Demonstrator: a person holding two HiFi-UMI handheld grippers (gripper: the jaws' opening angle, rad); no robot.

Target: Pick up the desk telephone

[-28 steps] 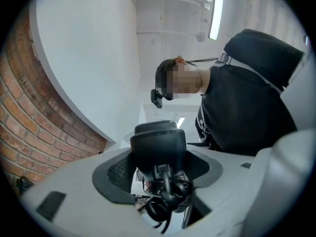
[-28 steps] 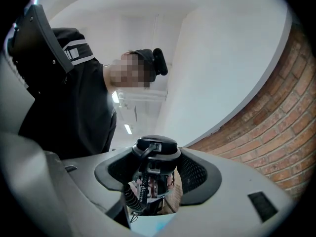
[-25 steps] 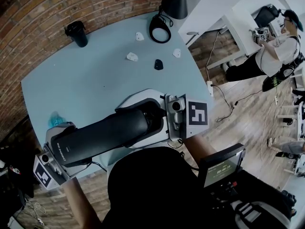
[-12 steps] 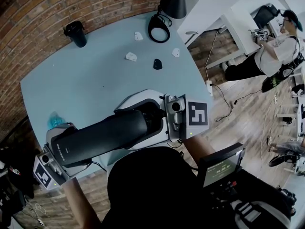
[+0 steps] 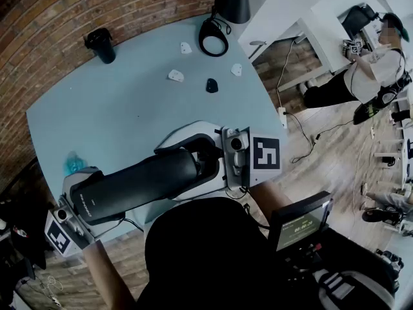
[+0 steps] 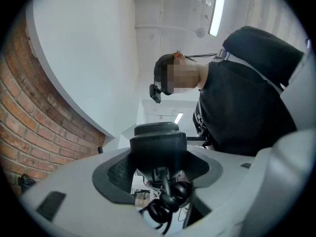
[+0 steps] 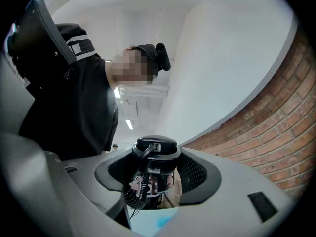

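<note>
The desk telephone (image 5: 193,137), a white-grey base with a black handset (image 5: 135,186) lying on it, hangs over the near edge of the pale blue table (image 5: 129,108). My left gripper (image 5: 80,205) clamps its left end and my right gripper (image 5: 227,157) its right end. In the left gripper view the telephone's grey body (image 6: 74,191) fills the bottom, with the handset's end (image 6: 158,142) and the coiled cord (image 6: 165,206) in the middle. The right gripper view shows the other end (image 7: 237,191), the handset (image 7: 155,149) and the cord (image 7: 132,196). The jaws' tips are hidden by the telephone.
On the far part of the table stand a black cup (image 5: 100,44), black headphones (image 5: 213,39) and a black lamp (image 5: 233,2), with small white pieces (image 5: 175,76) and a black one (image 5: 211,85) nearer. A blue scrap (image 5: 72,163) lies at left. A person (image 5: 377,63) stands far right.
</note>
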